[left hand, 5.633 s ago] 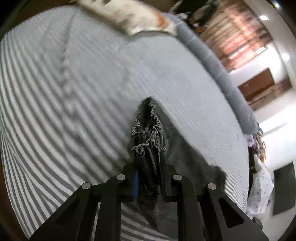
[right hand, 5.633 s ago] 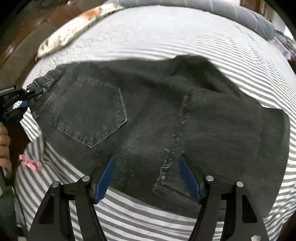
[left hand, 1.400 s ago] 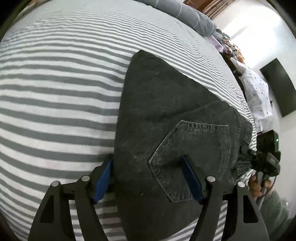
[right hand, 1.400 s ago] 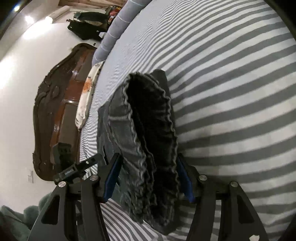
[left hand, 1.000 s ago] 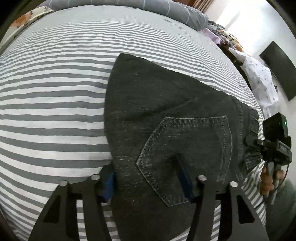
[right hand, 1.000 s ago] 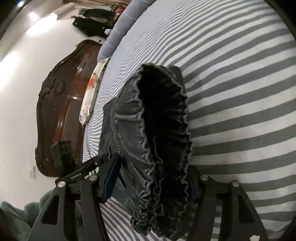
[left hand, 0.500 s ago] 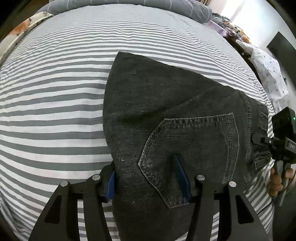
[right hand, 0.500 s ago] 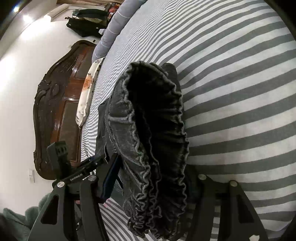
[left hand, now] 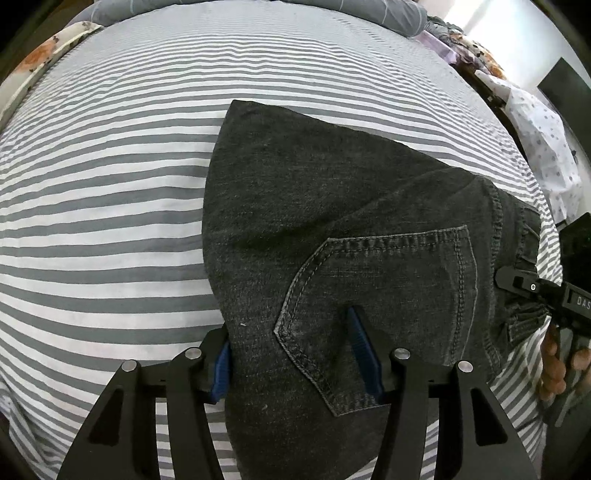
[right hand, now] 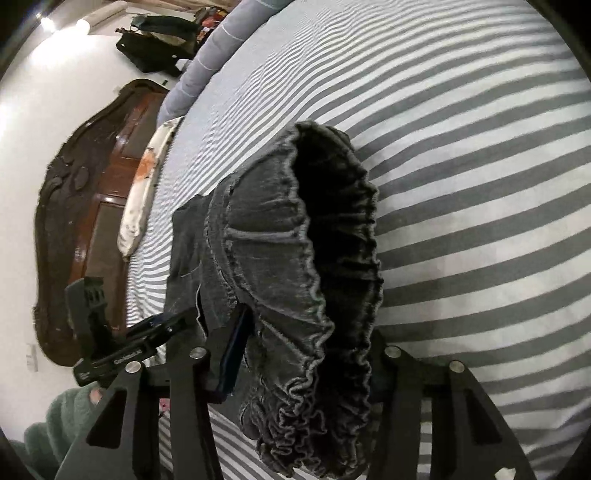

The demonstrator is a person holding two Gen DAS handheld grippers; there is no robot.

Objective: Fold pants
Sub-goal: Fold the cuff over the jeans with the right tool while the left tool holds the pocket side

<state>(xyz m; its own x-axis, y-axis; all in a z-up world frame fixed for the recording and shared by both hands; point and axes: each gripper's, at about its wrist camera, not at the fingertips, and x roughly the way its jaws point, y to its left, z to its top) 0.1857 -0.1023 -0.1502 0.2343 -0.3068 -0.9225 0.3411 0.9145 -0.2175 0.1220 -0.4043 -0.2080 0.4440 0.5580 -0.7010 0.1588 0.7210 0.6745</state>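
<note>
The dark grey denim pants (left hand: 332, 229) lie folded on the striped bed, back pocket (left hand: 388, 295) up. My left gripper (left hand: 295, 354) has its jaws spread across the near folded edge, one blue pad (left hand: 364, 350) pressing on the pocket, the other at the left edge. My right gripper (right hand: 306, 354) has its jaws spread around the gathered elastic waistband (right hand: 314, 266), which stands up in a bunched loop; its right finger is hidden behind the cloth. The right gripper also shows in the left wrist view (left hand: 535, 291) at the waistband.
The bed sheet (left hand: 110, 192) is grey and white striped. A floral pillow (right hand: 144, 192) lies by the dark wooden headboard (right hand: 77, 221). A grey bolster (left hand: 332, 7) runs along the far edge. Clothes are piled beside the bed (left hand: 535, 122).
The left gripper's jaws have narrowed slightly on the folded edge. The right gripper's waistband loop has bunched up and risen higher. The pants stay in place.
</note>
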